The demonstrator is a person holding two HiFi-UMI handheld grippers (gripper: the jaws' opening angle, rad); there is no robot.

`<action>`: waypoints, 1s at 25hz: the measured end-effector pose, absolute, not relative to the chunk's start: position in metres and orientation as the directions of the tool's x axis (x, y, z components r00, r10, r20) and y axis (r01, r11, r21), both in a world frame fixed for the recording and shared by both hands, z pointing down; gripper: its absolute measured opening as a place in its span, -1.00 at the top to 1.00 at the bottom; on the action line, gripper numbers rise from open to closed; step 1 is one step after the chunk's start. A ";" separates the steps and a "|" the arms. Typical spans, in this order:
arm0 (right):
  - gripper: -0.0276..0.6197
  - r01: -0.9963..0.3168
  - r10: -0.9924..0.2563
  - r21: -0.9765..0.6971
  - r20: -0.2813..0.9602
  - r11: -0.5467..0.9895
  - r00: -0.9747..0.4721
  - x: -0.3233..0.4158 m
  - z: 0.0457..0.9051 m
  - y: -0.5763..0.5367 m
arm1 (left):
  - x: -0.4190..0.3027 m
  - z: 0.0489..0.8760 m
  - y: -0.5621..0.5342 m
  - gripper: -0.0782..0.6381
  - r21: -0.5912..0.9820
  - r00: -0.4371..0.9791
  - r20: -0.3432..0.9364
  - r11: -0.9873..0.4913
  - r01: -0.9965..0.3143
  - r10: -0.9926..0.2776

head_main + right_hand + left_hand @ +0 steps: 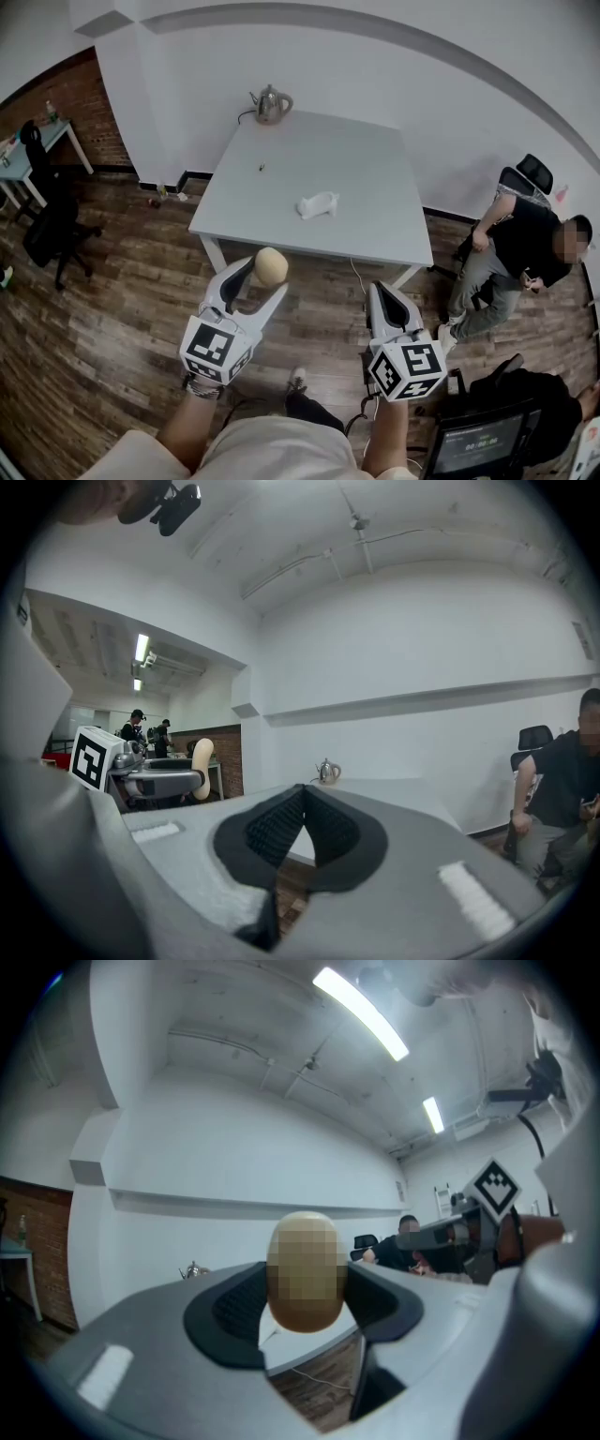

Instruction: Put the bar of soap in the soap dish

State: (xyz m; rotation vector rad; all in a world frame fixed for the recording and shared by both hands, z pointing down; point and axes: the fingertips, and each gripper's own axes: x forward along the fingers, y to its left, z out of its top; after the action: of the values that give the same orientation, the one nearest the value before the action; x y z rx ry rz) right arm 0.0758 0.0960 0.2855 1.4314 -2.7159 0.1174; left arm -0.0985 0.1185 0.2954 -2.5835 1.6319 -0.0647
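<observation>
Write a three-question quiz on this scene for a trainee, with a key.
1. True or false: the left hand-held gripper is closed on the bar of soap.
2. Where is the white soap dish? A) on the table B) in a sink C) on a shelf
3. Fill in: the jaws of the right hand-held gripper are ____ with nothing between them.

Key: 1 true; 2 A; 3 shut
</observation>
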 end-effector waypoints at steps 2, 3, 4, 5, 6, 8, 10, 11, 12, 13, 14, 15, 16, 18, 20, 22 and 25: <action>0.91 -0.824 -0.819 -0.037 0.098 0.565 -0.566 0.075 0.285 0.086 | -0.099 0.295 0.109 0.02 -0.091 0.429 -0.007 -0.427 -0.900 -0.903; 0.91 -0.824 -0.818 -0.037 0.099 0.566 -0.566 0.075 0.285 0.082 | -0.100 0.295 0.105 0.02 -0.089 0.429 -0.006 -0.426 -0.900 -0.903; 0.91 -0.824 -0.818 -0.038 0.100 0.566 -0.566 0.075 0.285 0.079 | -0.100 0.295 0.102 0.02 -0.089 0.428 -0.004 -0.426 -0.900 -0.904; 0.91 -0.824 -0.818 -0.039 0.101 0.565 -0.566 0.075 0.285 0.077 | -0.099 0.295 0.101 0.02 -0.089 0.428 -0.003 -0.426 -0.900 -0.904; 0.91 -0.824 -0.819 -0.040 0.100 0.565 -0.566 0.076 0.285 0.075 | -0.099 0.295 0.099 0.02 -0.089 0.428 -0.003 -0.426 -0.900 -0.904; 0.91 -0.822 -0.816 -0.047 0.098 0.568 -0.569 0.077 0.284 0.067 | -0.099 0.295 0.092 0.02 -0.089 0.425 -0.002 -0.424 -0.901 -0.905; 0.91 -0.817 -0.811 -0.055 0.099 0.574 -0.577 0.077 0.283 0.052 | -0.098 0.296 0.076 0.02 -0.089 0.422 0.005 -0.421 -0.903 -0.907; 0.91 -0.815 -0.809 -0.056 0.101 0.577 -0.579 0.077 0.282 0.044 | -0.097 0.296 0.068 0.02 -0.088 0.421 0.009 -0.421 -0.903 -0.907; 0.91 -0.814 -0.808 -0.056 0.103 0.578 -0.581 0.077 0.282 0.038 | -0.096 0.295 0.062 0.02 -0.088 0.421 0.011 -0.421 -0.903 -0.907; 0.91 -0.813 -0.806 -0.056 0.104 0.580 -0.582 0.078 0.281 0.033 | -0.095 0.294 0.057 0.02 -0.088 0.421 0.012 -0.421 -0.903 -0.907; 0.91 -0.812 -0.805 -0.056 0.104 0.581 -0.584 0.078 0.280 0.029 | -0.094 0.293 0.053 0.02 -0.088 0.420 0.012 -0.420 -0.903 -0.907; 0.91 -0.810 -0.804 -0.055 0.105 0.583 -0.586 0.079 0.280 0.025 | -0.093 0.292 0.049 0.02 -0.088 0.419 0.012 -0.418 -0.904 -0.908; 0.91 -0.809 -0.802 -0.054 0.105 0.585 -0.587 0.080 0.279 0.021 | -0.092 0.292 0.044 0.02 -0.089 0.417 0.012 -0.417 -0.905 -0.909; 0.91 -0.807 -0.800 -0.054 0.105 0.588 -0.590 0.081 0.279 0.012 | -0.091 0.290 0.036 0.02 -0.091 0.415 0.011 -0.414 -0.906 -0.910; 0.91 -0.806 -0.799 -0.053 0.106 0.590 -0.592 0.082 0.279 0.002 | -0.090 0.290 0.028 0.02 -0.094 0.411 0.010 -0.410 -0.907 -0.912; 0.91 -0.803 -0.796 -0.050 0.107 0.594 -0.595 0.083 0.280 -0.006 | -0.090 0.290 0.020 0.02 -0.095 0.404 0.011 -0.403 -0.910 -0.915; 0.91 -0.797 -0.790 -0.045 0.108 0.602 -0.603 0.086 0.280 -0.019 | -0.087 0.289 0.008 0.02 -0.094 0.394 0.009 -0.393 -0.915 -0.919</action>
State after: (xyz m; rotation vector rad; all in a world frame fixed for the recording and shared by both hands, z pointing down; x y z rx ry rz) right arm 0.0863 -0.0188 0.2796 1.3614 -2.7425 0.1356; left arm -0.0874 0.0079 0.2888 -2.5609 1.6877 -0.0914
